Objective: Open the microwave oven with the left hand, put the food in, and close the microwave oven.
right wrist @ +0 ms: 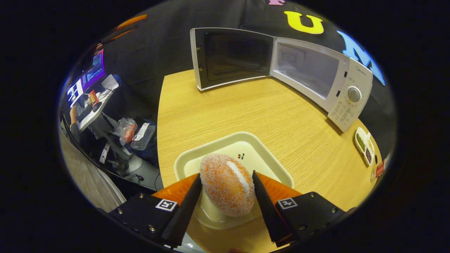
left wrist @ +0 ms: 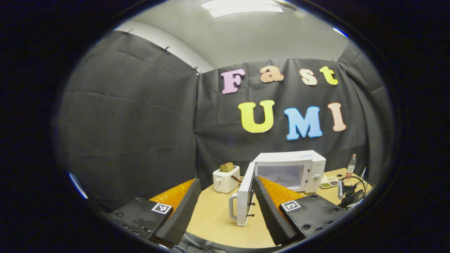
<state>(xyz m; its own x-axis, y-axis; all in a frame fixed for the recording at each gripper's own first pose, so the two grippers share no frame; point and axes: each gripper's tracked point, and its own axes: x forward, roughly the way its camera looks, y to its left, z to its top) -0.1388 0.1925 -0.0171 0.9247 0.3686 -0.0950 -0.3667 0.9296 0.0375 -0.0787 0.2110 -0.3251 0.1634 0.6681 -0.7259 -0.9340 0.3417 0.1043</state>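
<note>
Right gripper (right wrist: 226, 184) clamped on the food (right wrist: 227, 184), one finger against each flank of the orange crumbed oval with a white stripe. Long axis of the food running from near the gripper body away and slightly left, between the fingers, stripe along the upper right side. Held just above or on a cream square tray (right wrist: 262, 147) directly under the fingertips; cannot tell which. Beyond the tray, bare wooden table (right wrist: 246, 109). Farther ahead, microwave oven (right wrist: 318, 75) standing open, cavity facing the gripper, its door (right wrist: 230, 58) swung wide to the left, inner side showing. Control panel with dial at the right end. Off to the right, a small divided dish (right wrist: 364, 146) near the table edge. Far left, beyond the table, a desk with lit screens (right wrist: 86, 79).

Left gripper (left wrist: 226, 196) with fingers spread apart, gripping nothing, aimed level across the table. Between its fingertips and a little ahead, the open door's edge with its looped handle (left wrist: 232, 207). Just beyond and left, a white toaster (left wrist: 225, 179). Ahead to the right, a bottle (left wrist: 350, 167) past the oven, near the table's far corner.
</note>
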